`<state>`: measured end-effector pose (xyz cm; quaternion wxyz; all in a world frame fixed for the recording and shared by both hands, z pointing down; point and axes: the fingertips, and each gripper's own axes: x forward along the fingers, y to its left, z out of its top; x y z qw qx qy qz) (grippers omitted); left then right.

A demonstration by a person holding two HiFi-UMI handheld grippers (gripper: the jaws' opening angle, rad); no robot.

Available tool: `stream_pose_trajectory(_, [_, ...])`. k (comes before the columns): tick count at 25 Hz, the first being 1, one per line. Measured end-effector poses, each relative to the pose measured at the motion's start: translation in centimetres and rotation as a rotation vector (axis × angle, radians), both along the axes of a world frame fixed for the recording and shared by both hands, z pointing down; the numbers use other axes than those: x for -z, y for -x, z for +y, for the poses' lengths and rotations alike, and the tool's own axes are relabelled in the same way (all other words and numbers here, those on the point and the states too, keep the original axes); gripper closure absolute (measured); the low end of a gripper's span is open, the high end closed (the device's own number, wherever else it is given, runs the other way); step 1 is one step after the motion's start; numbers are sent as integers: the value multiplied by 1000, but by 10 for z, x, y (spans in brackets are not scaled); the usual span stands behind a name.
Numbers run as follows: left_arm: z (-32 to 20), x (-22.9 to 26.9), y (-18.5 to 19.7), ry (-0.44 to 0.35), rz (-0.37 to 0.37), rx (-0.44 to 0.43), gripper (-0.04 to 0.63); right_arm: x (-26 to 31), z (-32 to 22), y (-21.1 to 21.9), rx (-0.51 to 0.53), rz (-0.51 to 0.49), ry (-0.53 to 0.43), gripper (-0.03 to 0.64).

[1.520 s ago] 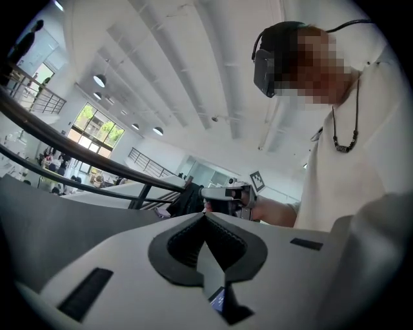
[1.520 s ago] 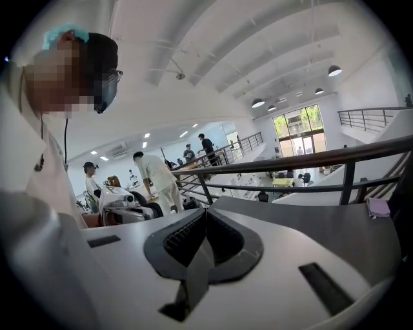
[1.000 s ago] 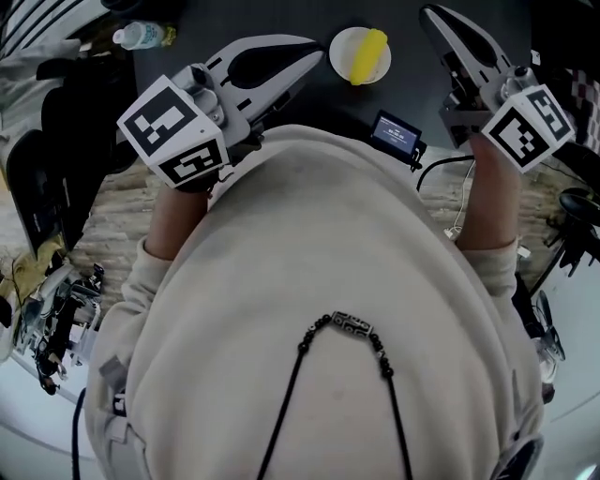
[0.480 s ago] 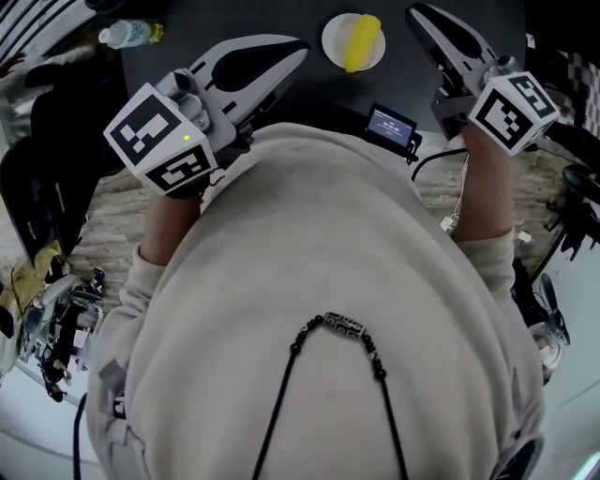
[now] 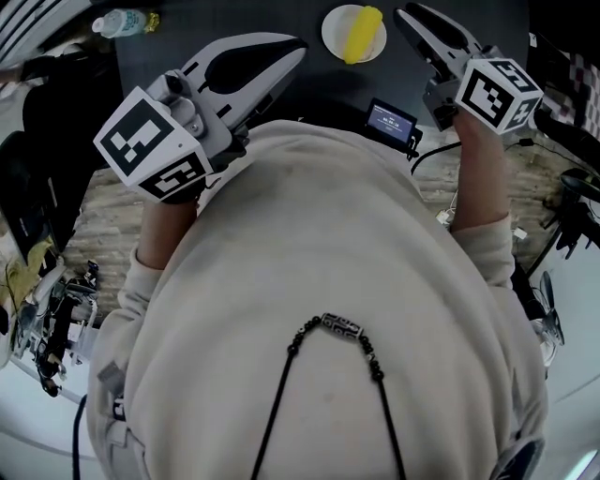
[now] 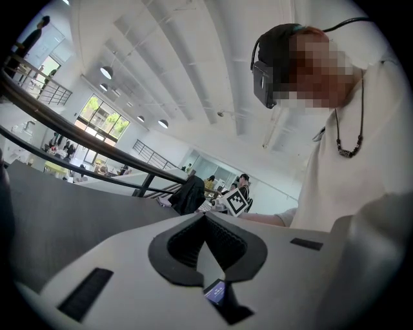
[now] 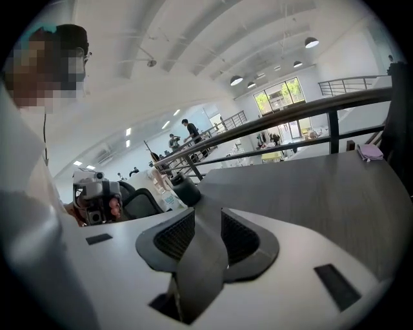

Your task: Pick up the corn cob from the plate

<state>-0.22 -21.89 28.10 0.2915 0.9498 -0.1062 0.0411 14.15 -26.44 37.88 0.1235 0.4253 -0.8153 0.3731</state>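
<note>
Since a second ago: right gripper (image 5: 405, 17) lower and closer to the plate (image 5: 331, 36), jaws no longer together but opening, nothing between them. Left gripper (image 5: 296, 49) much as before, jaws pressed together, empty. Corn cob (image 5: 364, 34) untouched, lying yellow across the white plate near the far edge of the dark tabletop (image 5: 319, 89). Sits between the two grippers: just beside the right gripper's tips, apart from them, and near the left gripper's.
</note>
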Motion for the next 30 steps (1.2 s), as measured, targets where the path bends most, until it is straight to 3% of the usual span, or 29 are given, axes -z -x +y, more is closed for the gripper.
stream_pose_trajectory(20, [16,-8,6,22,-31,67,592,-92,17,-10,-17,41,208,375])
stream_pose_trajectory(27, [13,-10,14,26,-37,95,592,-127,16,-7,-107,-70,345,342])
stream_pose_trajectory(30, [15,-11,16,29,-37,101,592,-142,20,-5,-108,-57,383,334])
